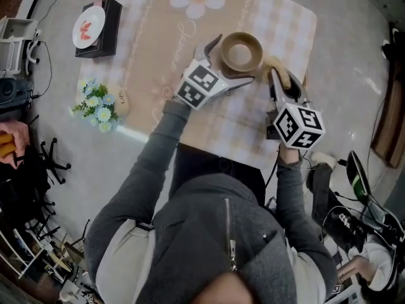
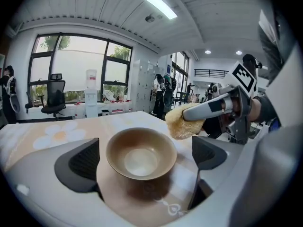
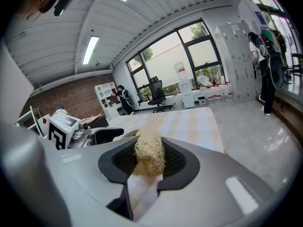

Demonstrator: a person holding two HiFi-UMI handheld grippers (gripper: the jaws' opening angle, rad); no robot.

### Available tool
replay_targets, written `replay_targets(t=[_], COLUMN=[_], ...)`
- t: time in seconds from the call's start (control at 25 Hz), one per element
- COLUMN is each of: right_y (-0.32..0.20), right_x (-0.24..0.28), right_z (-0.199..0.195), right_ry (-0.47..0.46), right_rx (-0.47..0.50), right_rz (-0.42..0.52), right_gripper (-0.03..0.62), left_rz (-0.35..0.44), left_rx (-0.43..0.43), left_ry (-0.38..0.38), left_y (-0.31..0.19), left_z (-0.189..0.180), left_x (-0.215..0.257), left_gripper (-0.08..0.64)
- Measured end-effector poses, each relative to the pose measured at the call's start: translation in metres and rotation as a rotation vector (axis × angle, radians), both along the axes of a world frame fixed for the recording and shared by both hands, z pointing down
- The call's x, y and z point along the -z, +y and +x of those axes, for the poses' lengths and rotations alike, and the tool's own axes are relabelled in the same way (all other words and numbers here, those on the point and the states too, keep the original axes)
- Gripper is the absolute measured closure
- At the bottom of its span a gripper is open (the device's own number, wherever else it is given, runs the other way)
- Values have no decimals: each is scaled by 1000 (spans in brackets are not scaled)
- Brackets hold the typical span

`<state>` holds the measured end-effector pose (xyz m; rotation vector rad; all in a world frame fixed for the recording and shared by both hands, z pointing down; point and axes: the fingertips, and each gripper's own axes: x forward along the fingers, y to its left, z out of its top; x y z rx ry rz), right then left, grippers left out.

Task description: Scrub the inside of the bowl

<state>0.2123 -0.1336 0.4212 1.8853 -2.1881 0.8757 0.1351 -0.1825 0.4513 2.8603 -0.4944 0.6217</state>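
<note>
I have my right gripper (image 3: pixel 149 162) clamped on a scrubber (image 3: pixel 149 151); the checked surface (image 3: pixel 191 119) lies just ahead.

I find no word or number I can read; the left cube (image 1: pixel 201 85) and the right cube (image 1: pixel 297 125) carry only black-and-white square markers, no letters; a line of cursive script (image 1: pixel 183 33) runs down the tablecloth (image 1: pixel 272 18) on the worktop, too small to make out; white print on a dark bag (image 1: pixel 345 223) is blurred.
</note>
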Motion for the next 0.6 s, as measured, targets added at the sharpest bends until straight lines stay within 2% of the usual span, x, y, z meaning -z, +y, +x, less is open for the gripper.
replay_targets(t=[0.28,0.6], right_y=[-8,-10], right_x=[-9,-15], right_z=[1,7], right_ry=[-11,-18], right_rx=[-3,-21], right_rz=[-26,-44], right_gripper=[480,480], left_rz=[28,53], left_rx=[-18,-15], left_ry=[-35,-29], left_y=[-4,-11], left_z=[7,13], left_x=[-13,-15], left_gripper=[-38,-38])
